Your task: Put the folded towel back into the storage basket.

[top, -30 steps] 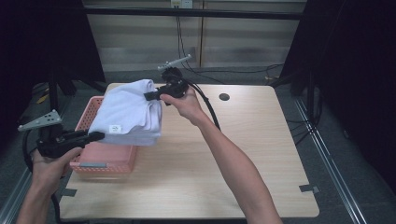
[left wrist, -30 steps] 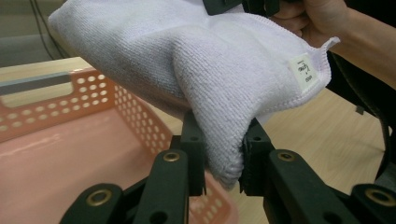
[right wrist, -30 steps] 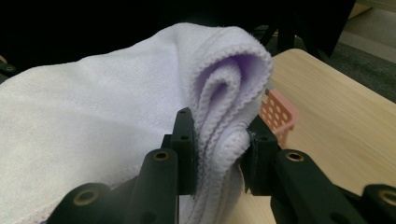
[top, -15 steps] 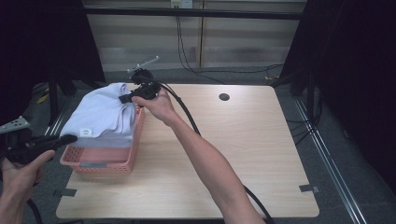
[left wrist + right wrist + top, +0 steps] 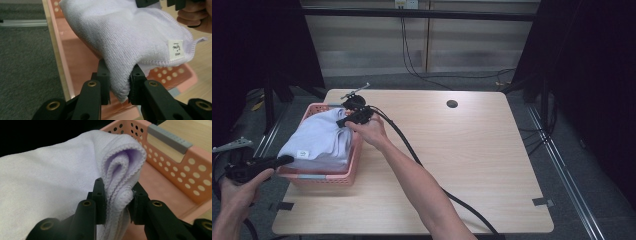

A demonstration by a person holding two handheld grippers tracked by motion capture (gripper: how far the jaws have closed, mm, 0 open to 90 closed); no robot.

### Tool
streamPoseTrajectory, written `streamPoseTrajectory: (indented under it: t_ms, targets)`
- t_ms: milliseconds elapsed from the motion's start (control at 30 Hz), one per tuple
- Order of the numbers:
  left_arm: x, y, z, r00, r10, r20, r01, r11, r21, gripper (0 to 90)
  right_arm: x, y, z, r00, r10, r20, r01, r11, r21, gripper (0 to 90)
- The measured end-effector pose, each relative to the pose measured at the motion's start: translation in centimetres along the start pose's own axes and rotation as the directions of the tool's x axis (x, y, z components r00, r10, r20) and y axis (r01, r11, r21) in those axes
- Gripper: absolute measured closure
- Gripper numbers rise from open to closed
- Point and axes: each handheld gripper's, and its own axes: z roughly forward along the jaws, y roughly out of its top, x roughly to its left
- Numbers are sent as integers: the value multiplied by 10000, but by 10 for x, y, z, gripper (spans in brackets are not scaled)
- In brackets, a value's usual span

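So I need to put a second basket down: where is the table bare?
Bare wood runs from the pink basket rightward to the table's right edge, crossed by the right forearm and its cable. The left side is crowded: basket, folded towel, both grippers.

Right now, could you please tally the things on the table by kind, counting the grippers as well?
Folded pale lilac towel: 1
Pink perforated basket: 1
Grippers, left gripper and right gripper, each clamped on the towel: 2
Total: 4
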Motion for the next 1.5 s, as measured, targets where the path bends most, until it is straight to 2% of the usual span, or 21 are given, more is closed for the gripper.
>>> streamPoseTrajectory:
  t_ms: [67,367,433,467,533,567,600,733,833,1000,1100,1133,1200,1233,1300,1333,1433,1500]
  targets:
    - [-1,-2,5,9999,160,-65,-158,9995,269,759,-3,-4,6,9999,154,64,-154,9998,101,708]
    - [-2,-8,23,9990,318,-325,-287,9952,935,730,-15,-18,19,9994,253,218,-261,9989,384,692]
    - [-4,-8,24,9981,450,-410,-404,9933,1078,654,-16,-20,21,9995,156,279,-166,9992,371,638]
    - [-5,-8,23,9978,394,-533,-337,9940,1038,595,-17,-21,22,9990,37,452,-52,9995,317,580]
    - [-7,-6,21,9970,509,-581,-447,9936,1039,480,-18,-21,21,9970,-94,769,87,9999,106,489]
    - [-9,-6,19,9965,486,-682,-418,9943,979,427,-19,-20,19,9969,-72,784,70,10000,28,466]
    - [-10,-5,17,9969,492,-608,-437,9950,895,380,-21,-19,17,9962,-101,863,108,9999,-81,442]
    - [-21,1,12,9956,701,-626,-670,9965,496,328,-27,-15,3,9981,-49,621,69,9995,-324,396]
    - [-33,6,14,9959,713,-565,-705,9974,167,342,-29,-16,-12,9991,-160,404,183,9982,-565,387]
    - [-57,12,23,9920,1031,-734,-999,9939,459,336,-33,-27,-42,9988,-472,119,481,9951,-860,377]
    - [-74,12,29,9907,1259,-515,-1243,9917,326,344,-35,-38,-61,9978,-664,75,668,9924,-1036,379]
    - [-79,12,30,9880,1476,-454,-1460,9887,350,344,-35,-42,-67,9972,-741,88,746,9915,-1061,384]
    - [-91,11,35,9860,1625,-364,-1617,9865,254,341,-36,-50,-82,9963,-865,-19,856,9887,-1235,400]
    - [-97,10,37,9845,1734,-261,-1726,9845,316,314,-36,-55,-90,9950,-996,-5,988,9875,-1226,401]
    - [-108,7,42,9838,1771,-274,-1764,9840,250,324,-36,-65,-107,9925,-1210,194,1225,9852,-1195,403]
    - [-113,5,44,9858,1670,-175,-1668,9859,147,307,-37,-70,-116,9926,-1197,225,1216,9841,-1294,406]
    - [-131,0,54,9850,1727,-3,-1727,9849,88,301,-38,-86,-142,9919,-1211,381,1256,9800,-1545,407]
    - [-144,-3,63,9793,2023,24,-2023,9792,147,308,-37,-99,-159,9920,-1188,438,1246,9777,-1688,403]
